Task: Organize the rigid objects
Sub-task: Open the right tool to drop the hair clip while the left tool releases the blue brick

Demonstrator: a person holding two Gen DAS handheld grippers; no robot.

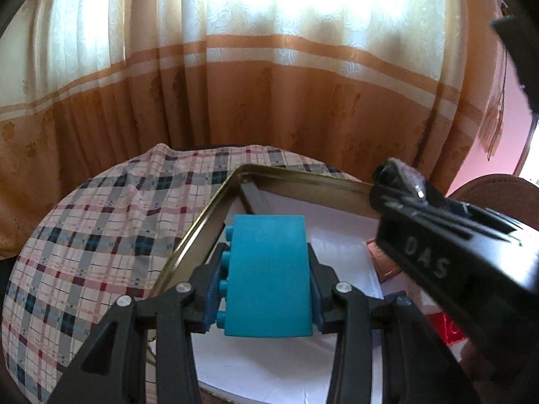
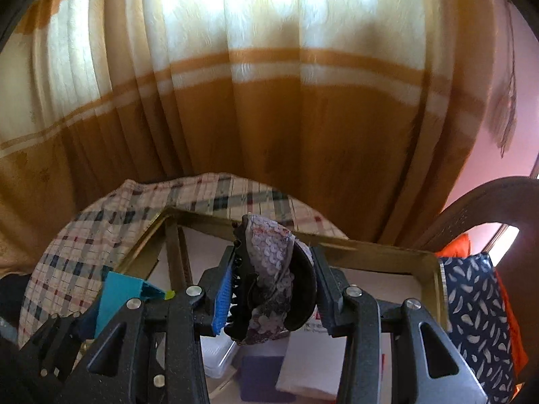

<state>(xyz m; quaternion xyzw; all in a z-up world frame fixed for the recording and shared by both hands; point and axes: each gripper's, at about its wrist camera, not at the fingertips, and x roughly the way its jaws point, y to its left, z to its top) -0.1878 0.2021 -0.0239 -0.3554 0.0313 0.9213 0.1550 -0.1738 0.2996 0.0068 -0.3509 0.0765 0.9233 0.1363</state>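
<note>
Left tongs [image 1: 266, 286]: clenched on one teal plastic building block [image 1: 267, 274], near, above tray.
Right tongs [image 2: 273, 289]: grasping one black sequinned claw hair clip [image 2: 269, 276].
Tray: one gold-rimmed metal tray [image 1: 198, 222] on plaid-covered counter [image 1: 101, 229].
Far: one orange-and-cream curtain [image 1: 269, 101].

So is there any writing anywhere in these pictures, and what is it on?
"DAS": raised letters on the black body of the right gripper, seen from the left wrist.
Red and dark marks on the white paper under the right gripper: too small and hidden to read.
Nothing else carries readable text.
</note>
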